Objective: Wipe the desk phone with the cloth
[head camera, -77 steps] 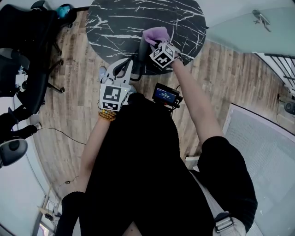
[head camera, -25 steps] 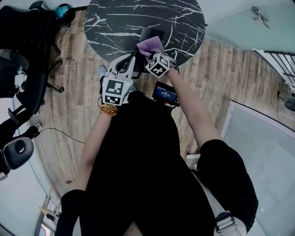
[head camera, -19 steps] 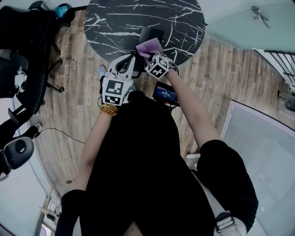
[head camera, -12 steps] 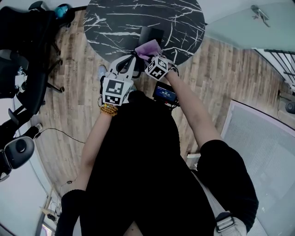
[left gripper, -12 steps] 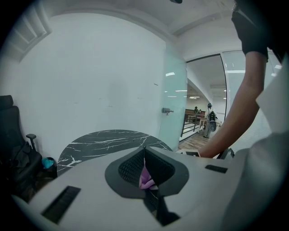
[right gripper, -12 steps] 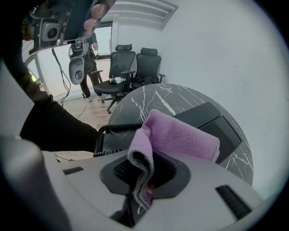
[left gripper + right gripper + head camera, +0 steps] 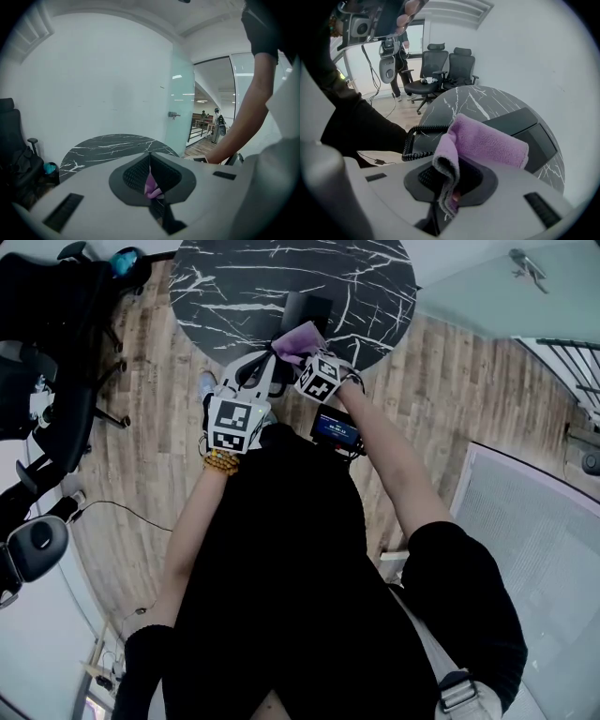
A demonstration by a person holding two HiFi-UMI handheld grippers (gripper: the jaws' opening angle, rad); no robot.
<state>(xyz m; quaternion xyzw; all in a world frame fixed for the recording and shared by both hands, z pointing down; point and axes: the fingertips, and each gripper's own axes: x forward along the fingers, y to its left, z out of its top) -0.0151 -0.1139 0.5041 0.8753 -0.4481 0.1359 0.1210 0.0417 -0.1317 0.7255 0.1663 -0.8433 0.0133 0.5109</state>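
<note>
Both tools near the desk phone [image 7: 307, 307] on the tabletop [image 7: 375, 277], in the head view. Along the left tongs [image 7: 150, 161]: closed on a corner of the cloth [image 7: 151, 186]. Along the right tongs [image 7: 449, 183]: clamped on its bulk. Probably best to drop the left pinch, then press flat.

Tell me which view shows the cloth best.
The right gripper view: the cloth fills the middle, folded, pinched by the right gripper. The head view shows a small purple patch; the left gripper view only a sliver between its jaws.
</note>
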